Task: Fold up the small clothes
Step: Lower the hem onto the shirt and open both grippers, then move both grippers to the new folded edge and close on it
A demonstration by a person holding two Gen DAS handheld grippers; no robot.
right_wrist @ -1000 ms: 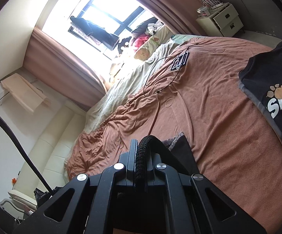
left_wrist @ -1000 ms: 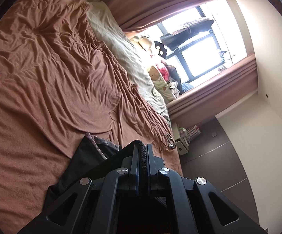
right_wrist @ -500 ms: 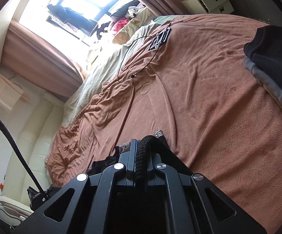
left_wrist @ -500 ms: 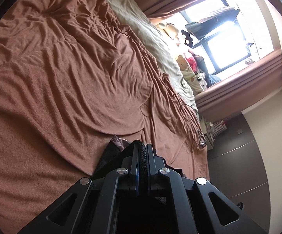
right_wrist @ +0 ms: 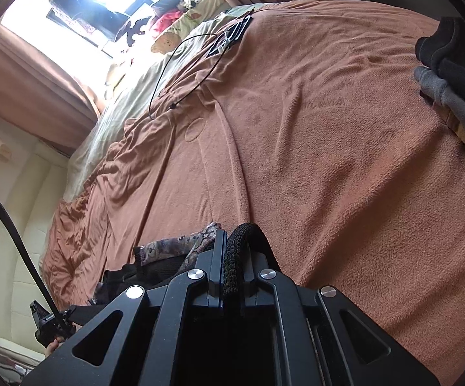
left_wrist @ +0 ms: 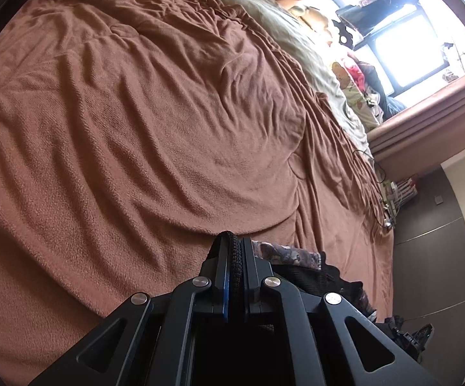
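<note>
Above the rumpled terracotta fleece blanket (left_wrist: 142,122) that covers the bed, both tools carry one small dark garment with a patterned lining (left_wrist: 290,254) by its black knitted hem. Left gripper (left_wrist: 232,251): jaws clenched on the hem, which runs as a ribbed band between them. Right gripper (right_wrist: 232,251): likewise clamped on the same band, here bulging out above the jaws; the garment's patterned inside (right_wrist: 181,244) hangs to the left of this tool, just over the blanket.

Risks, as judged. The hold is narrow and on the edge only; a pull of the two tools apart could draw the knit out of one jaw and drop that corner. Slack cloth between the tools may bunch when laid down, giving a crooked fold. A black cable (right_wrist: 184,70) lies farther up the bed, and a folded black and grey garment (right_wrist: 451,74) rests at the right edge; laying the piece too far forward or right could foul either.

Change over one second: both cameras have tilted down toward the blanket, the window has moved to the frame's edge, and more of the patterned lining shows beside each tool.
</note>
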